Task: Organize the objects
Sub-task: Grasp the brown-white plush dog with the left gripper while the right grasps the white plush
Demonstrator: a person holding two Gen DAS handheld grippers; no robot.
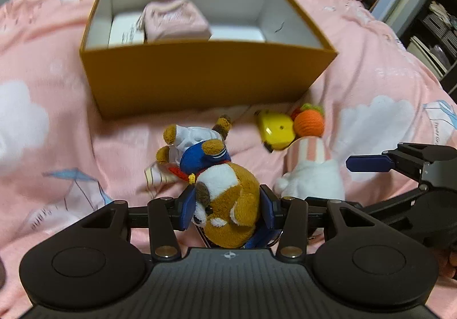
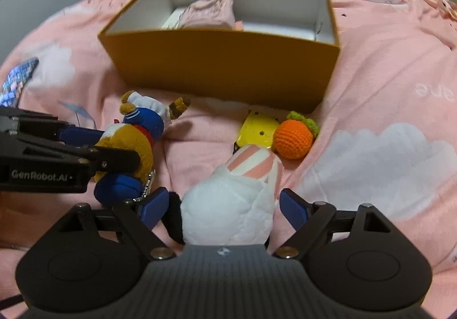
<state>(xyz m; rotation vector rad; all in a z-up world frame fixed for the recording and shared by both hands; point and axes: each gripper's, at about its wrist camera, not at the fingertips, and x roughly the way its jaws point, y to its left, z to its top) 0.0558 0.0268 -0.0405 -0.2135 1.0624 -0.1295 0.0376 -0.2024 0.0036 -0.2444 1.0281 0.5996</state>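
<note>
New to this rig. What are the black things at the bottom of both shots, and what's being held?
They are handheld two-finger grippers, one in each of a person's hands, each with a fisheye camera looking along its fingers. In the left camera's view, the left gripper is closed on a brown plush dog in a blue sailor outfit. In the right camera's view, the right gripper stands open around a white plush rabbit, pads clear of it. On the pink bedspread also lie a yellow toy, a crocheted orange, and an open orange box holding a pink bundle.
</note>
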